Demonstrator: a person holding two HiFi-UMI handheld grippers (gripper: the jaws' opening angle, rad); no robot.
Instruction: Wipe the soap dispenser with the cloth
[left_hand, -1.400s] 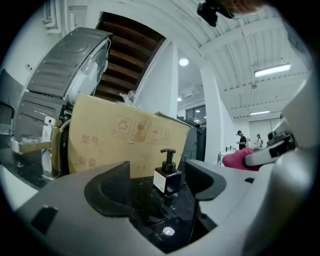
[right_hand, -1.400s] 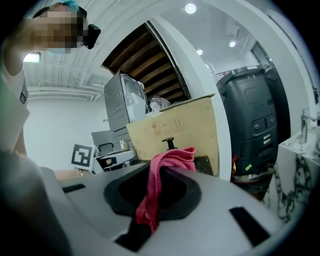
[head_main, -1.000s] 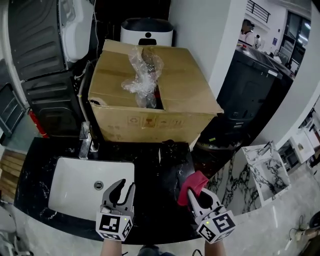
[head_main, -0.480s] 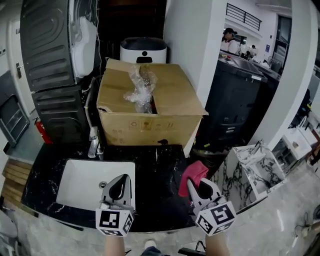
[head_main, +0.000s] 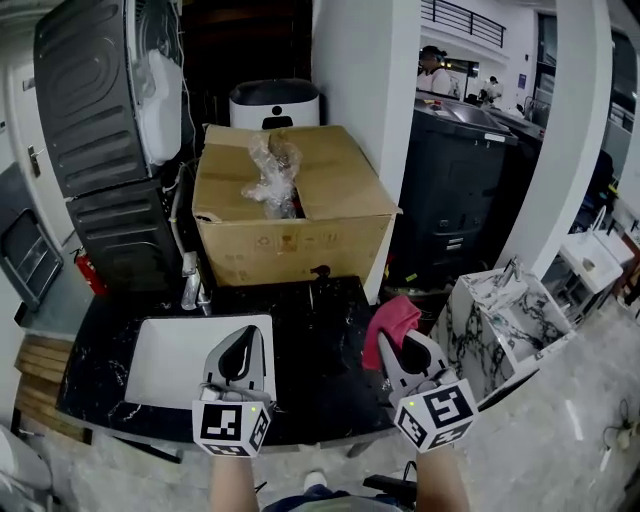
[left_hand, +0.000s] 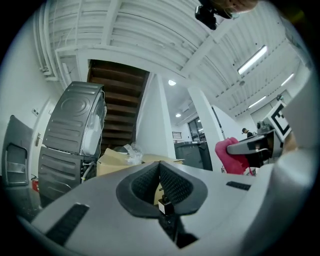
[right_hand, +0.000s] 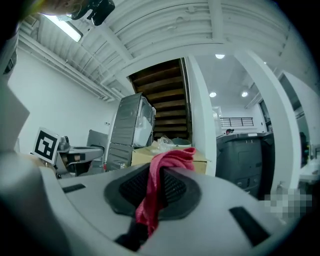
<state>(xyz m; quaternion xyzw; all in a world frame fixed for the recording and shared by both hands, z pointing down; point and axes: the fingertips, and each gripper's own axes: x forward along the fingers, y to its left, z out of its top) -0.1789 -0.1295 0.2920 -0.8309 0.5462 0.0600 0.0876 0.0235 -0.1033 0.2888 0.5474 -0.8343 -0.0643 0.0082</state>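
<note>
My right gripper (head_main: 396, 347) is shut on a red cloth (head_main: 391, 318) and hangs over the right end of the black counter (head_main: 330, 380). In the right gripper view the cloth (right_hand: 153, 192) hangs clamped between the black pads (right_hand: 175, 187). The left gripper (head_main: 247, 338) hovers over the right rim of the white sink (head_main: 165, 365). Its jaws are shut with nothing in them, and its pads (left_hand: 175, 185) meet in the left gripper view. A small dark soap dispenser (head_main: 319, 274) stands at the back of the counter, against the cardboard box, well beyond both grippers.
A big cardboard box (head_main: 290, 215) with crumpled plastic wrap (head_main: 272, 170) fills the back of the counter. A chrome tap (head_main: 190, 285) stands behind the sink. A dark appliance (head_main: 90, 110) rises at the left, and a marble block (head_main: 495, 320) stands beside the counter on the right.
Both grippers have risen and now point more level, so the view takes in more of the room. The left jaws, parted a second ago, have shut empty. The cloth stays in the right gripper.
</note>
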